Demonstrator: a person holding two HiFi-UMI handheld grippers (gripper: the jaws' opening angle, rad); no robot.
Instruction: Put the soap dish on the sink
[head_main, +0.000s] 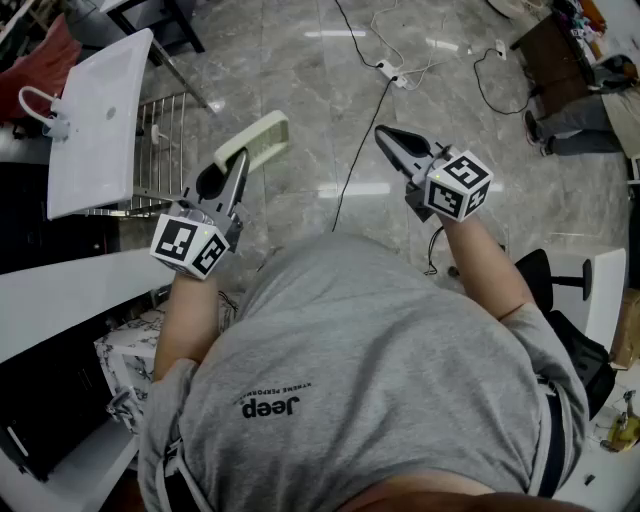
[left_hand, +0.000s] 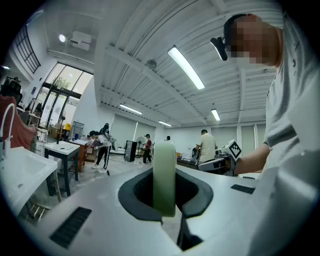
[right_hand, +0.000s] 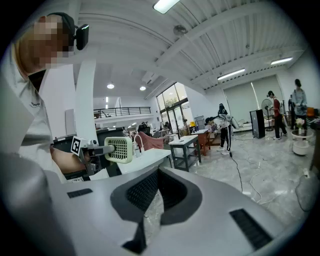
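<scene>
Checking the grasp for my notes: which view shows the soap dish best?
The right gripper view: the soap dish shows its gridded face, clamped in the left gripper. The left gripper view shows only its edge between the jaws; the head view shows it foreshortened from above.

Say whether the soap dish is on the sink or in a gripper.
In a gripper: the left gripper is clamped on the soap dish, apart from the sink.

The left gripper (head_main: 235, 168) is held level, its 2 jaws clamped on the pale green soap dish (head_main: 258, 140). Apart to its right, the right gripper (head_main: 390, 140) tilts slightly downward, jaws together and empty.
</scene>
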